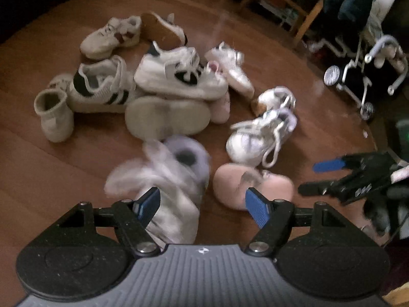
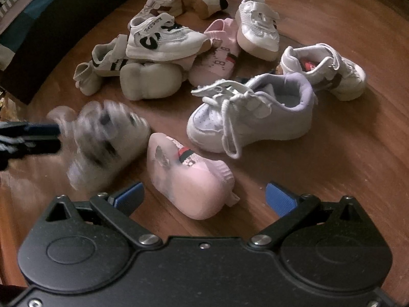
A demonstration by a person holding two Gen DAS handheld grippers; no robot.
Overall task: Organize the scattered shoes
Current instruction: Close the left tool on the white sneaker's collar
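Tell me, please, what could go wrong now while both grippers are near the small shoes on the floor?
The blurred white shoe beside the left gripper may be tumbling loose, so a grab could miss. The white sneaker's loose laces trail beside the pink shoe and might snag the open right gripper.

**Dim room, warm cast, one shoe lost to motion blur**

Both wrist views were dim and warm-toned, with the wooden floor (image 1: 76,158) rendered reddish brown. A pale streak of glare crossed the boards near the top of the left view, beside the wooden chair (image 1: 294,2). Fisheye distortion bent the floor into a curve, and the corners fell to near black. The lilac-lined sneaker (image 2: 250,112) was sharp in the right view. The pale shoe (image 2: 102,143) nearest the left side was smeared by motion blur in both views. Shadows under the shoes were soft and short. The far clutter was murky and underexposed.
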